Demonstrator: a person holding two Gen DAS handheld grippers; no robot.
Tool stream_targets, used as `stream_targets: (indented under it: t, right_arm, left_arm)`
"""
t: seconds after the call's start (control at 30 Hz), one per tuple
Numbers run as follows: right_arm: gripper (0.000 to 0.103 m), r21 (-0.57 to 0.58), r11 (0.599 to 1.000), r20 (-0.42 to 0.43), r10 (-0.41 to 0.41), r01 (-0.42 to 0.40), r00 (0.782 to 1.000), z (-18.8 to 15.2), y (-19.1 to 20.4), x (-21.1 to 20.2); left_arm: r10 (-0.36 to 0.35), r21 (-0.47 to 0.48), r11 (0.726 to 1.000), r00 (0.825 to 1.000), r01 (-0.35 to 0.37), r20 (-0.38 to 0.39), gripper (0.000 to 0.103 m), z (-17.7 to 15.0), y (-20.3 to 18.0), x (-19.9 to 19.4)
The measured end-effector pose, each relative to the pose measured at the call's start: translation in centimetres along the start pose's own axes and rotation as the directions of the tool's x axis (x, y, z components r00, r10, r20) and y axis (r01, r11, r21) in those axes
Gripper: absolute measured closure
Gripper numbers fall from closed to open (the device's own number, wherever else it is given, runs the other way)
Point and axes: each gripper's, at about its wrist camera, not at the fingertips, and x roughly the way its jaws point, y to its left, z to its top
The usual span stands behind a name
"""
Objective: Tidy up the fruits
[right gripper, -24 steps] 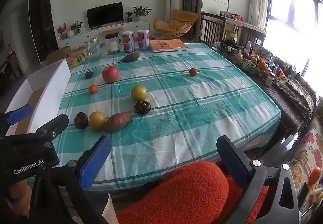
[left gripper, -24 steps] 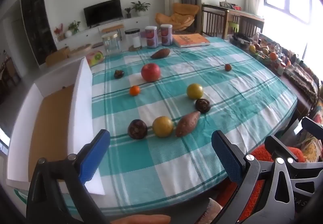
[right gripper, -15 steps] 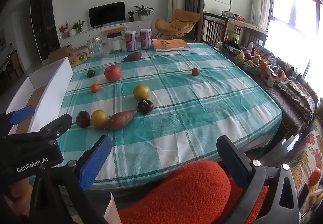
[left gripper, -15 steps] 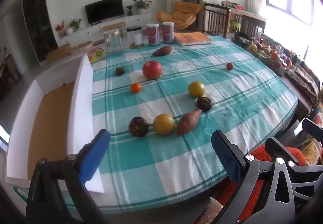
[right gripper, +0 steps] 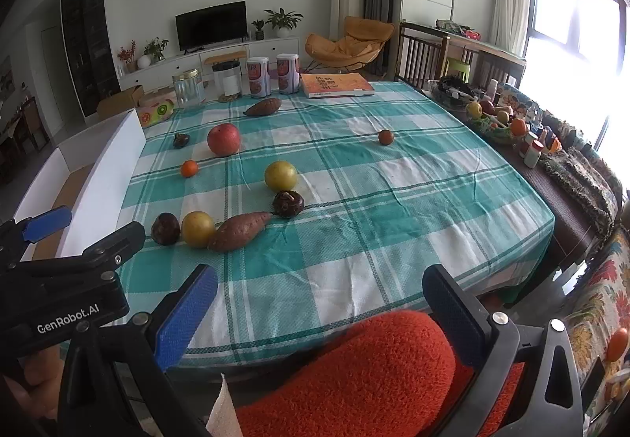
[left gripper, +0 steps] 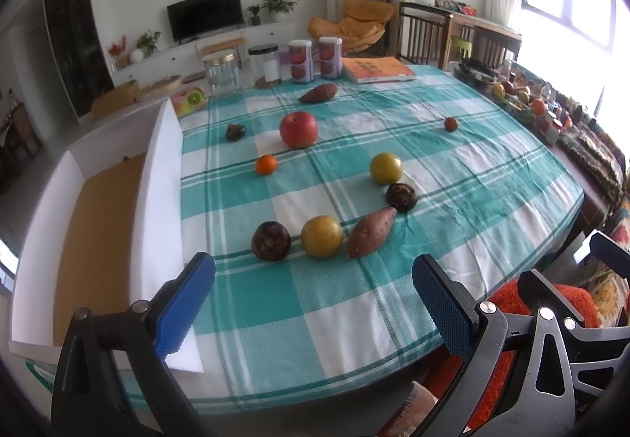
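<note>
Nothing gathered yet: left claw [left gripper: 314, 275] and right claw [right gripper: 320, 285] both wide and empty, short of the dark fruit [left gripper: 271, 240], yellow fruit [left gripper: 322, 236] and sweet potato [left gripper: 371, 233] just beside the white box [left gripper: 157, 177]; next, likely closing on the dark fruit.

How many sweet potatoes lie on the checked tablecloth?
2. One sweet potato lies at the near end, its side against a yellow fruit. The other sweet potato lies at the far end, just before the two cans. None seems hidden.

A home living room: a television [right gripper: 212, 24] on a low sideboard [right gripper: 204, 61], an orange armchair [right gripper: 350, 41].
</note>
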Motion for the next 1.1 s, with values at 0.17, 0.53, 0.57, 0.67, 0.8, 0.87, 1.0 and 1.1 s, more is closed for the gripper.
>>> stream_targets:
  t: [0.17,0.53,0.57,0.67,0.8,0.87,1.0,1.1]
  right_arm:
    - [0.000,-0.004,1.000,-0.002,0.005,-0.005,1.000,0.0,0.1,0.0]
    - [0.000,-0.095,0.995,-0.003,0.015,-0.016,1.000,0.7,-0.3,-0.2]
    - [0.000,-0.157,0.987,0.012,-0.038,0.039,0.999,1.3,-0.7,-0.7]
    - [0.000,-0.358,0.858,0.129,-0.345,0.368,0.930,2.1,-0.9,-2.6]
    - [0.000,-0.317,0.917,0.079,-0.228,0.241,0.971,2.7,-1.7,-3.2]
    - [0.000,-0.183,0.983,0.006,-0.034,0.035,0.999,2.2,-2.4,-2.0]
    - [0.000,0.021,0.997,-0.011,0.080,-0.080,0.997,0.1,-2.7,1.6]
    - [0.000,0.038,0.994,-0.020,0.105,-0.104,0.994,-0.9,-1.7,2.9]
  left_arm:
    - [0.004,-0.001,1.000,1.000,-0.004,-0.003,0.002,-0.2,-0.1,0.1]
    - [-0.005,-0.006,1.000,1.000,0.005,0.000,0.002,-0.1,0.1,0.1]
    - [-0.009,-0.011,1.000,1.000,0.009,0.004,0.002,-0.1,0.2,-0.1]
    - [-0.018,-0.020,1.000,1.000,0.018,0.006,0.002,0.0,0.2,-0.1]
    - [-0.023,-0.021,1.000,0.999,0.023,-0.040,0.002,-0.4,-0.3,1.1]
    - [-0.030,-0.022,0.999,0.998,0.029,-0.060,0.002,-0.6,-0.4,1.3]
    - [-0.006,-0.010,1.000,0.998,0.005,-0.055,0.002,-0.9,0.0,1.1]
    - [0.008,-0.033,0.999,0.997,-0.011,-0.071,0.002,-1.1,1.0,1.5]
